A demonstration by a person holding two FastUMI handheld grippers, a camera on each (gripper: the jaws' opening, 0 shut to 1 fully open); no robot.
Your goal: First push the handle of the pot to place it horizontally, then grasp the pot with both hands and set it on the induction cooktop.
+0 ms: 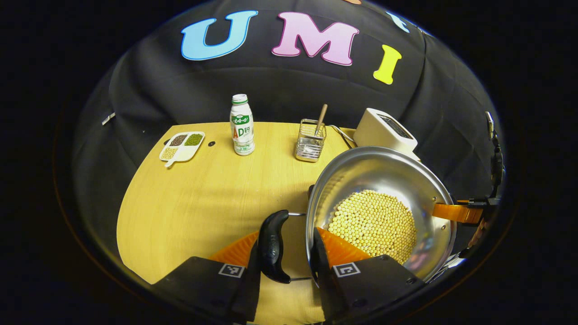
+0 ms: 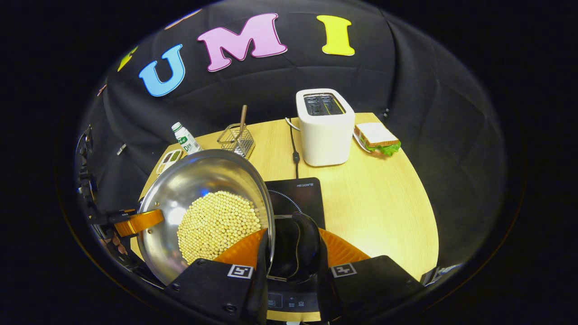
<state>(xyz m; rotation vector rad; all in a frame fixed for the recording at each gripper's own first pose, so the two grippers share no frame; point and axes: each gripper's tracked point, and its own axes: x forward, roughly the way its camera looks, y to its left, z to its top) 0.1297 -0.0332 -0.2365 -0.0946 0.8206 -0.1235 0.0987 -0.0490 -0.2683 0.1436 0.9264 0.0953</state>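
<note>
Flanking the pot (image 2: pixel 198 198), right view shows cooktop (image 2: pixel 300 194), sandwich (image 2: pixel 377 139).

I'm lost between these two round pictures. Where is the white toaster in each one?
Left gripper view: the toaster sits upper right, at the table's far edge, just behind the pot's rim.
Right gripper view: the toaster stands upper centre, next to a sandwich.
Shared landmark: the wire basket holding a wooden stick.

Left gripper (image 1: pixel 289 253) around black handle (image 1: pixel 273 247) of bean-filled pot (image 1: pixel 384 180)
</note>
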